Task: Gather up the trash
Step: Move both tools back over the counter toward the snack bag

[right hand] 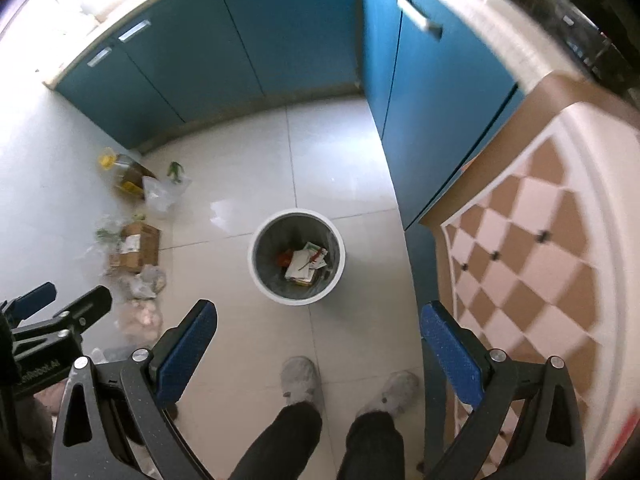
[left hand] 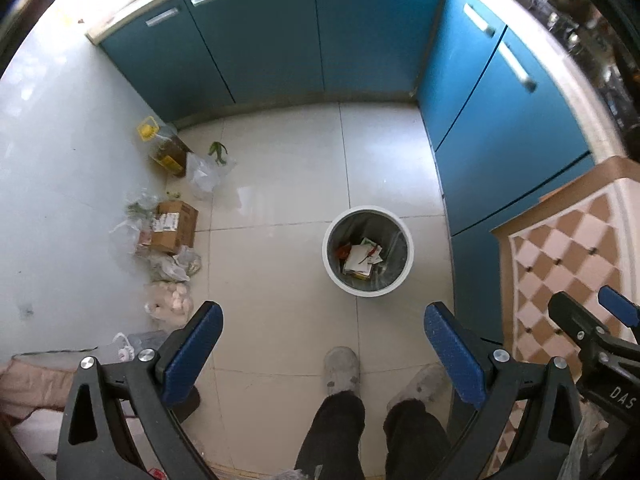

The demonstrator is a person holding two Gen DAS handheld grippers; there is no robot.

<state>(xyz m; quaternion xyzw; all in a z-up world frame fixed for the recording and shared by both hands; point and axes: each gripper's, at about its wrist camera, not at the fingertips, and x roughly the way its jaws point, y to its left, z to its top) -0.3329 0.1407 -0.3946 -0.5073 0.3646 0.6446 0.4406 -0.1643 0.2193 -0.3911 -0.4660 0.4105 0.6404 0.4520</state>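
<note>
A round white trash bin (left hand: 368, 251) stands on the tiled floor and holds paper scraps and red bits; it also shows in the right wrist view (right hand: 297, 256). My left gripper (left hand: 323, 320) is open and empty, held high above the floor, nearer to me than the bin. My right gripper (right hand: 318, 318) is open and empty, also high above the floor near the bin. Loose trash lies by the left wall: a cardboard box (left hand: 175, 227), clear plastic bags (left hand: 204, 172), a green scrap (left hand: 218, 151) and a bag of pinkish lumps (left hand: 172, 304).
An oil bottle with a yellow cap (left hand: 162, 146) stands by the wall. Blue cabinets (left hand: 280, 36) line the back and right. A checkered-top table (right hand: 532, 248) is at the right. The person's legs and grey slippers (left hand: 341, 372) stand below the grippers.
</note>
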